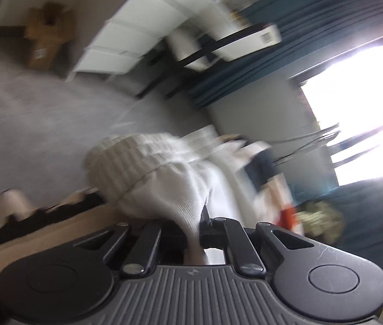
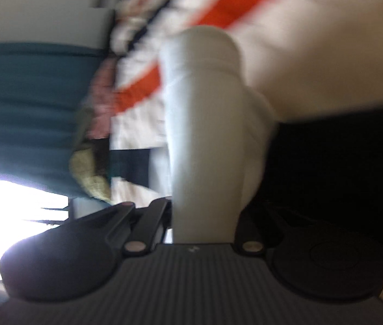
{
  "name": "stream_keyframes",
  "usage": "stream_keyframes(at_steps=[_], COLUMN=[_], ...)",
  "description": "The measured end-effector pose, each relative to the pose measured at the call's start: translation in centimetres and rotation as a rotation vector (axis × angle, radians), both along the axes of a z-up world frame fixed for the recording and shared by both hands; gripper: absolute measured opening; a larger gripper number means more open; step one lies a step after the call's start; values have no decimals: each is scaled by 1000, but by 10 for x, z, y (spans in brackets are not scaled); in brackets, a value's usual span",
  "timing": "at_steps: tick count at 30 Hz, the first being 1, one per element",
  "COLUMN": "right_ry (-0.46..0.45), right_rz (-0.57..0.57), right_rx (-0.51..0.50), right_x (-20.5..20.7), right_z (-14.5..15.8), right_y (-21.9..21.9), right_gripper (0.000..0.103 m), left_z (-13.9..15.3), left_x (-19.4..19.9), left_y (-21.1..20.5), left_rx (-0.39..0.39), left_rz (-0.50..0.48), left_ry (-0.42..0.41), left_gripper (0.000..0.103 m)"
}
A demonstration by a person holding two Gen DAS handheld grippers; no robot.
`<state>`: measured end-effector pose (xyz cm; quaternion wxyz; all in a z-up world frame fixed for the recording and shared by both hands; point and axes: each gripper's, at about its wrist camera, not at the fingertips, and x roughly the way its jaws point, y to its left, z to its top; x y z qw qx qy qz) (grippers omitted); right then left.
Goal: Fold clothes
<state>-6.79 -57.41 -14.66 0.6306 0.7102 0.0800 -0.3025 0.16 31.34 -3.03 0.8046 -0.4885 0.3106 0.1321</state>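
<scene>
In the left wrist view, the left tongs [image 1: 200,233] are being shown clamped together on a pinch of a white ribbed knit garment [image 1: 164,178], the cloth being squeezed into the narrow gap between the black fingers. The garment is being held up off the grey carpet [image 1: 42,124], its thick ribbed band bunched at the left and its body being stretched away to the right. Beyond it, a white, navy and orange cloth [image 1: 270,178] is being seen, blurred. Farther off, a cardboard box [image 1: 46,40], a white drawer unit [image 1: 126,46], blue curtains [image 1: 299,35] and a bright window [image 1: 359,103] are being shown, all tilted and smeared.

In the right wrist view, none of that room is being shown except the curtains and the window glare. The right tongs [image 2: 205,216] are being shown closed on a pale fold of the same garment [image 2: 207,124], which is rising straight from between the fingers. Behind it, the orange-striped cloth is filling the frame.
</scene>
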Motion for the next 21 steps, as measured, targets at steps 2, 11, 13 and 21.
stream_keyframes(at_steps=[2,11,13,21], right_ry=[11,55,49,25], right_rz=[11,57,56,53], right_rx=[-10,-79,-71,-41], right_x=[3,12,11,6], right_z=[1,1,0,-3], right_y=[0,6,7,10], right_gripper=[11,13,13,13], left_z=[3,32,42,90], left_x=[-6,-24,-28,-36], left_y=[-2,-35,-49,-150], left_rx=[28,248,326,772], left_rz=[-2,-71,-86,-137], left_ry=[16,77,101,28], left_gripper=[10,33,42,65])
